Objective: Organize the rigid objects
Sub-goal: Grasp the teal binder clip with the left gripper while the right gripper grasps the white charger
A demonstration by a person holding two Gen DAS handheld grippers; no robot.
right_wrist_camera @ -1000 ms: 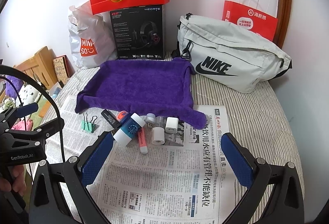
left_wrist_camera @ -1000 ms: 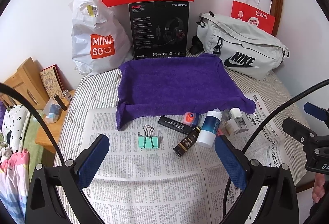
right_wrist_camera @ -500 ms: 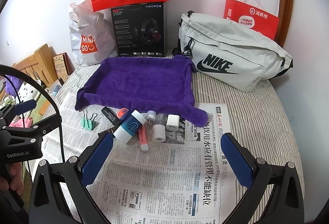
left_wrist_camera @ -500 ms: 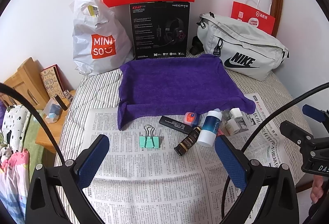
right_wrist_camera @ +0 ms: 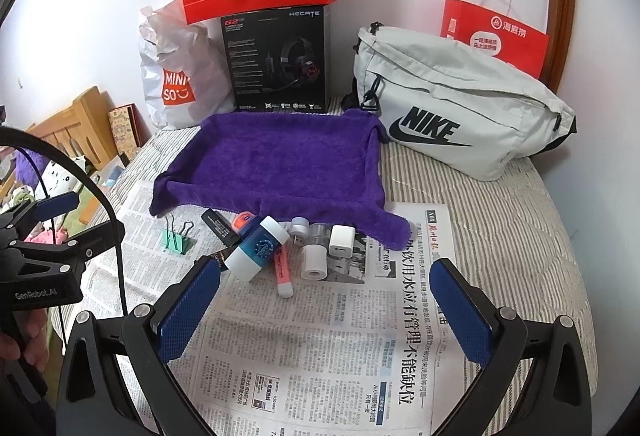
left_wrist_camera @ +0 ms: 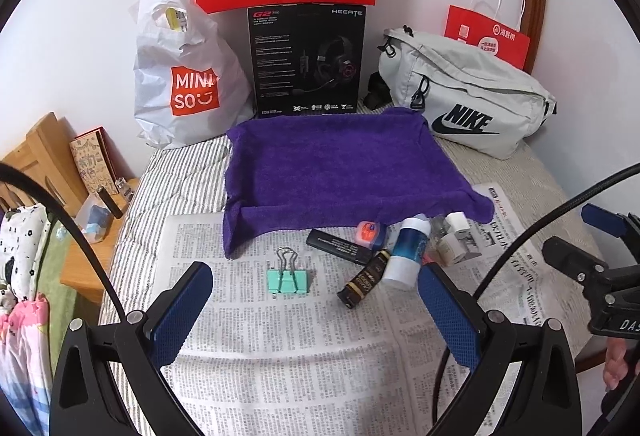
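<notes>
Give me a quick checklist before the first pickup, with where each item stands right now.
1. Left gripper open and empty: ok.
2. Right gripper open and empty: ok.
3. Purple towel free of items: ok.
4. Binder clip lies apart from the pile, clear to grasp: ok.
5. Blue bottle free of neighbours: not ok, it lies against the orange pen and other items.
6. White charger and tape roll separated: not ok, they sit close together.
</notes>
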